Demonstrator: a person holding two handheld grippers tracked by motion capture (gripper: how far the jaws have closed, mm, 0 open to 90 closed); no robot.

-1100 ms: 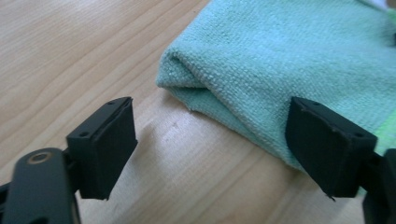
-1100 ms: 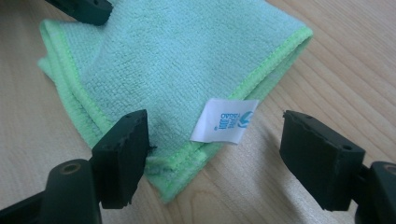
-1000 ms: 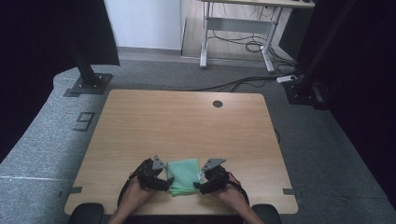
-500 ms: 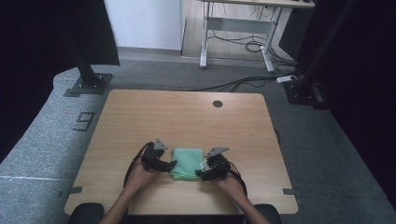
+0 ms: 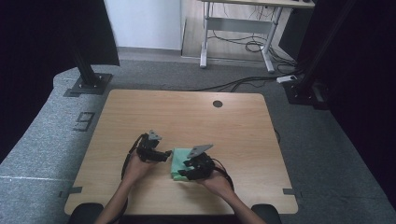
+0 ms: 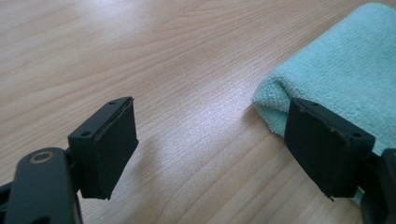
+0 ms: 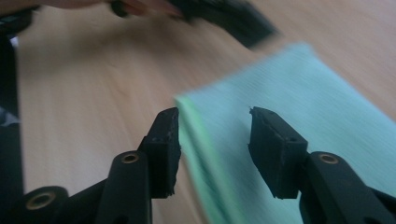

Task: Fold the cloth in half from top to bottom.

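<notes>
From the high view we see our two hands at the near edge of the wooden table point(image 5: 140, 112), with a folded green towel point(image 5: 180, 156) lying between them. Our left claw point(image 5: 167, 154) is just beside the left edge of the towel, and our right claw point(image 5: 179, 173) lies over its near right part, so both are close, but the right one is nearer. The towel is folded into a small thick packet; its long axis seems to run away from us, though from here this is difficult to judge. In the left gripper view, the left claw point(image 6: 212, 149) is spread wide and holds nothing; bare table lies between its jaws, and the folded corner of the towel point(image 6: 336, 70) lies to the right, just behind the right jaw. We judge that this claw must move to the right to take the corner. In the right gripper view, which is blurred, the right claw point(image 7: 215, 149) is also released, its jaws apart with the towel point(image 7: 299, 121) between and beyond them. The left jaw stands about at the greener folded edge, the right jaw over the cloth. The other gripper point(image 7: 224, 14) appears far off at the top. There are no containers on the table.
</notes>
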